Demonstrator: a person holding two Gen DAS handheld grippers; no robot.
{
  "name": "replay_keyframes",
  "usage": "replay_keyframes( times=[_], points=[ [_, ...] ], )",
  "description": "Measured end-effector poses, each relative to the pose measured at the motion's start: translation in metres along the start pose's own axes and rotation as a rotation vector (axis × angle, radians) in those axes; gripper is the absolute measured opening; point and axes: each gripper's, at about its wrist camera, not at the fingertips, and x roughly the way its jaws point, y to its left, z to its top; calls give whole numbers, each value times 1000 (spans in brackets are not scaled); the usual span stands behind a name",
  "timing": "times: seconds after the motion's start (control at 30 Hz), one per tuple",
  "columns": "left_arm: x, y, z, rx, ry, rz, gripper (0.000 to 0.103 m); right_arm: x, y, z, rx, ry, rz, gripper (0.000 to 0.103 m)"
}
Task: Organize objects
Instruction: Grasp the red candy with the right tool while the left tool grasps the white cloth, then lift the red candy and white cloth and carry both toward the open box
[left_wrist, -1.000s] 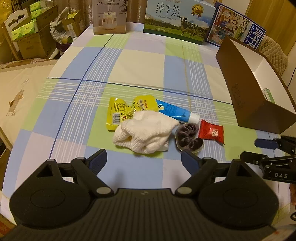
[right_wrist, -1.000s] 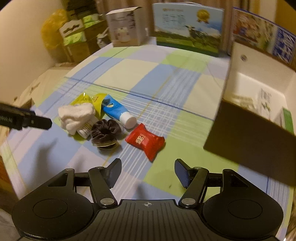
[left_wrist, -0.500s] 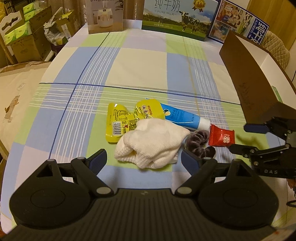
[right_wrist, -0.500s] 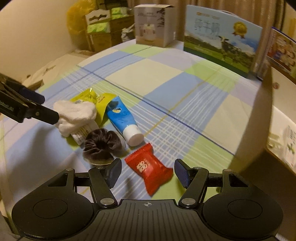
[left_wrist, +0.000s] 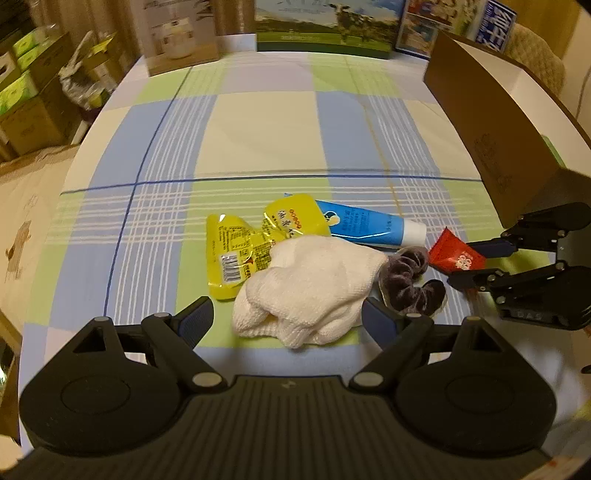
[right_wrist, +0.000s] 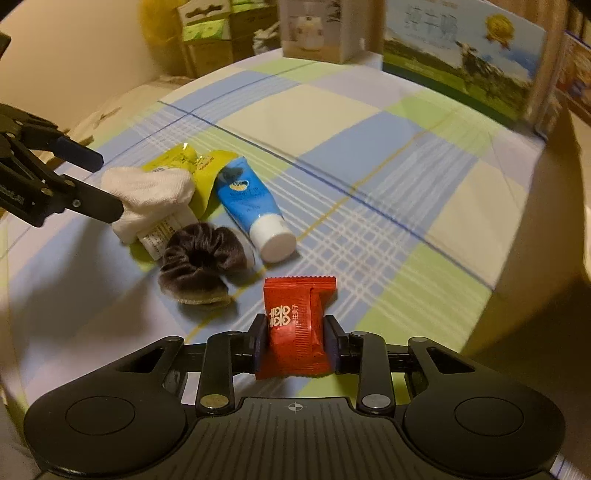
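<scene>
Right wrist view shows the right hand-held gripper closing its jaws on the red candy packet, pads on its two long sides, low over the checked tabletop beside the dark scrunchie. Light, crinkly and probably slippery, it seems best pinched mid-body; its long axis runs away from the camera. The left hand-held gripper stands apart over the white cloth.

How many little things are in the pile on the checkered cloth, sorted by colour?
Yellow: 1, the yellow snack packet
Blue: 1, the blue tube
White: 1, the white cloth
Dark: 1, the dark scrunchie
Red: 1, the red candy packet, with the right gripper closing its fingers on it
Total: 5
</scene>
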Motion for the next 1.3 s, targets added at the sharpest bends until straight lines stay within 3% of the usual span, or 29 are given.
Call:
replay_keyframes(
  times=[0.37,0.57,0.63,0.9,1.0,1.3],
  points=[
    [22,-15,8,126,25,-42,80,-29,-8,-32,194,15,-92,29],
    [30,-13,11,161,26,-40,72,-31,-4,-33,201,24,-110,31],
    [29,-12,11,177,15,-41,64,-31,-3,-32,204,24,-116,32],
    [17,-5,8,139,-15,-53,37,-25,0,-28,202,24,-148,31],
    [14,-5,8,118,-20,-49,35,-28,3,-28,184,17,-151,25],
    [-5,-10,8,66,-55,-71,33,-47,2,-27,241,-13,-141,23]
  ],
)
